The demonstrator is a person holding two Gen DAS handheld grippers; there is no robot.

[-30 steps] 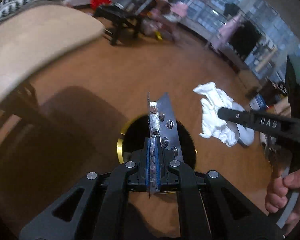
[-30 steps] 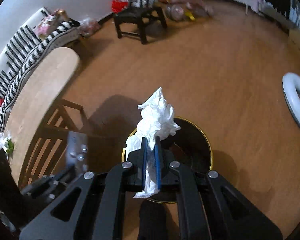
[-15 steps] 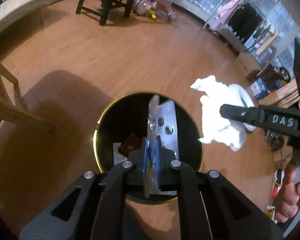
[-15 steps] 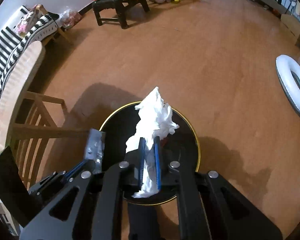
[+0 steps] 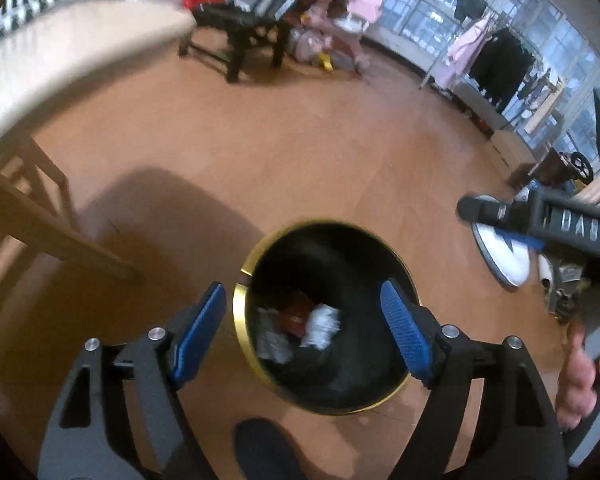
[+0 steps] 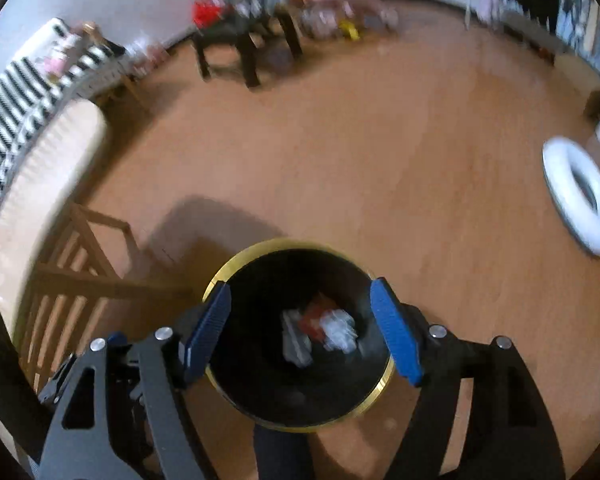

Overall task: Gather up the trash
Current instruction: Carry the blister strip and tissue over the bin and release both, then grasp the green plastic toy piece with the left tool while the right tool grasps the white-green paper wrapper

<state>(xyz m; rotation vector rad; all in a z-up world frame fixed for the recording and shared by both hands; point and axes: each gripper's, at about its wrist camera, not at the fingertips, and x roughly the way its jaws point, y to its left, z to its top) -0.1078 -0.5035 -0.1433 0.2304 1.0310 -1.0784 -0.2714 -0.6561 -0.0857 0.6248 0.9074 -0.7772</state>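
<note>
**Both drops done, jaws empty**

Left gripper (image 5: 300, 324): jaws have just been opening, now spread wide with nothing between the pads. The blister pack it was clamping half a second ago is gone from the jaws; likely the pale piece at the bin bottom (image 5: 274, 344), blur makes it hard to confirm.

Right gripper (image 6: 300, 328): same story, jaws just opened wide, empty. The crumpled tissue (image 6: 340, 330) it held now lies inside the black bin (image 6: 296, 246), beside a red wrapper (image 6: 314, 318).

Bin stands on the floor, near the wooden chair (image 6: 80, 276). My read: this pair is collected; both grippers are free for the next pickup.
</note>
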